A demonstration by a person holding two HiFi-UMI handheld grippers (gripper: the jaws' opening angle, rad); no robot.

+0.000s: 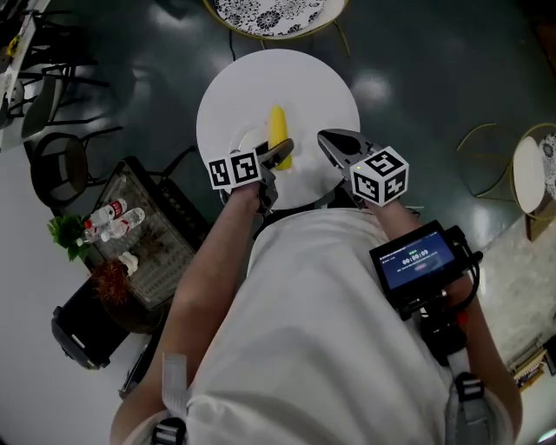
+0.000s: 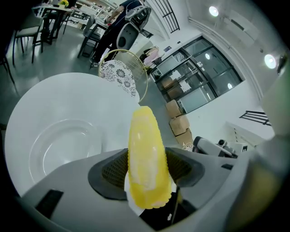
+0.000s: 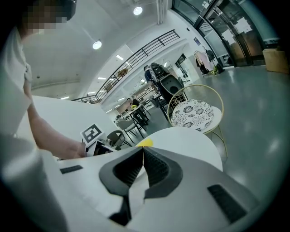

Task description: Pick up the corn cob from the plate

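Note:
A yellow corn cob [image 2: 147,158] stands between the dark pads of my left gripper [image 2: 146,171], which is shut on its lower half, with its tip pointing away. The cob hangs over the round white table [image 2: 68,93], just right of the empty white plate [image 2: 43,156]. In the head view the corn cob [image 1: 278,132] juts from the left gripper [image 1: 280,156] beside the plate [image 1: 247,139]. My right gripper [image 1: 333,144] hovers at the table's near right edge; its jaws [image 3: 142,156] are shut on nothing. The cob's yellow tip [image 3: 146,143] peeks over them.
A patterned round stool [image 1: 269,13] stands beyond the table [image 1: 321,91]. A low tray with bottles [image 1: 109,219] and a plant sits at the left on the floor. Another stool [image 1: 530,174] stands at the right. The person's arms and white shirt fill the near view.

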